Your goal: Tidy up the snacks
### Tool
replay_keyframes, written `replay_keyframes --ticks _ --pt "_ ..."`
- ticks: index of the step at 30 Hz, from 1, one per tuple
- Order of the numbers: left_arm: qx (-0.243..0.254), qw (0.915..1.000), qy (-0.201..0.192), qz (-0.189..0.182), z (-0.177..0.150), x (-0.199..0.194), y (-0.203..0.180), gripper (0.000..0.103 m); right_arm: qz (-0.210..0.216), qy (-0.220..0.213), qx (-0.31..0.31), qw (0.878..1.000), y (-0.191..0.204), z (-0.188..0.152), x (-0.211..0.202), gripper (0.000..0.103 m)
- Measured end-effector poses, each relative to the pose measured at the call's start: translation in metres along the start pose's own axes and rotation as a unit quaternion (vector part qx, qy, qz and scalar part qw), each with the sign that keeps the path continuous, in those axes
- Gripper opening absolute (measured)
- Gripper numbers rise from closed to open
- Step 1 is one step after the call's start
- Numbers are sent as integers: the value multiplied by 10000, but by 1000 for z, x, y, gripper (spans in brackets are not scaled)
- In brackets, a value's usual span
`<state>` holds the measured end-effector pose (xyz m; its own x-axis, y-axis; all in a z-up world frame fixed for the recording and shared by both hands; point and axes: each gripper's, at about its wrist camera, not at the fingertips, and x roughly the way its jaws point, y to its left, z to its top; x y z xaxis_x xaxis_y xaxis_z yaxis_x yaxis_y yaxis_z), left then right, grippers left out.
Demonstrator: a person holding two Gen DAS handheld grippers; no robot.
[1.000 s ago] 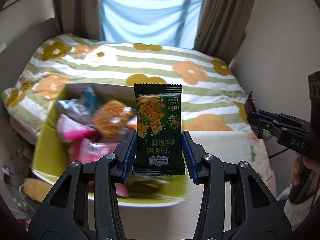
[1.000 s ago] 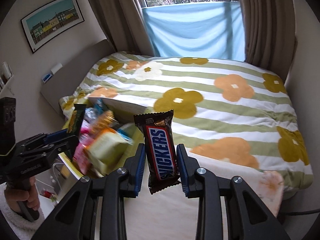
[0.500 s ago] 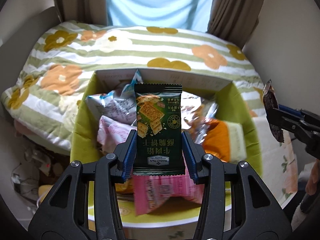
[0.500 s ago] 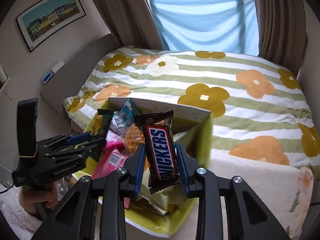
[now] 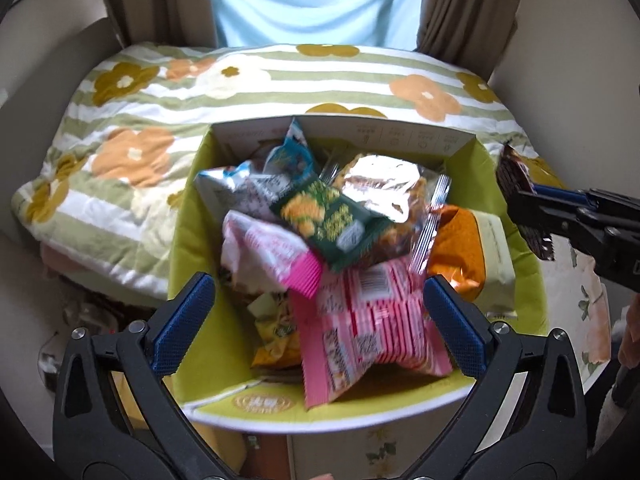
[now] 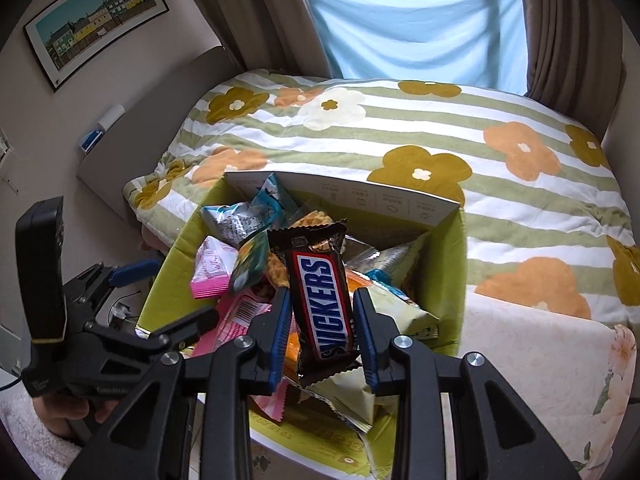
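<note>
A lime-green cardboard box (image 5: 188,240) (image 6: 456,264) holds several snack packets. In the left wrist view my left gripper (image 5: 318,322) hangs over the box's near side, its jaws opening wide with nothing between them. The dark green cracker packet (image 5: 330,222) lies tilted and blurred on the pile below. My right gripper (image 6: 322,334) is shut on a brown Snickers bar (image 6: 322,302), held upright over the box; it also shows at the right edge as the right gripper (image 5: 532,210).
The box stands on a floral cloth (image 6: 532,360) at the foot of a bed with a striped flower quilt (image 6: 400,136). Pink packets (image 5: 360,328), a silver bag (image 5: 384,184) and an orange bag (image 5: 460,248) fill the box. Curtains and a window lie beyond.
My left gripper opened and the green cracker packet dropped onto the pile in the box. Both grippers moved from beside the box to over it, the Snickers bar still held.
</note>
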<state>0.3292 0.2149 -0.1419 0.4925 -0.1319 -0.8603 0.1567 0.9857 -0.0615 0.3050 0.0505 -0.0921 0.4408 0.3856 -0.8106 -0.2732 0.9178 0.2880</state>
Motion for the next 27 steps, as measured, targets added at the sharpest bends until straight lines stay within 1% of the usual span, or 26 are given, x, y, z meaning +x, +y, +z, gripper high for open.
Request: replay_keyframes --ticks 7,9,10,11,12,13,17,22,25,27 --pt "-38 9999 26 118 -12 -5 10 103 27 105 -89 9999 12 2 13 29" --pt "-67 9999 16 141 -14 -7 13 103 62 108 -66 9999 15 4 17 47" --pt "-70 9999 14 150 -15 -7 14 103 94 69 -46 9999 15 5 18 66" --pt "-72 9998 15 161 -16 -8 15 103 94 16 -29 10000 17 6 18 83" --pt "-75 9998 15 162 -16 -8 17 103 70 -28 -17 10000 18 6 18 89" --pt "-79 9998 8 156 -17 -9 17 103 24 -32 -16 10000 19 5 18 92" --pt "-97 9998 2 150 -19 -10 19 103 -296 -30 33 9996 18 0 19 92" --pt "-48 10000 -2 77 -20 -11 15 103 -403 -69 196 9990 13 -4 12 92" --pt "47 9999 -93 127 -19 -19 9 103 -455 -163 263 9985 12 -6 1 92" --pt "70 9996 -228 178 -18 -32 3 103 -476 -259 286 9981 13 -8 -10 92"
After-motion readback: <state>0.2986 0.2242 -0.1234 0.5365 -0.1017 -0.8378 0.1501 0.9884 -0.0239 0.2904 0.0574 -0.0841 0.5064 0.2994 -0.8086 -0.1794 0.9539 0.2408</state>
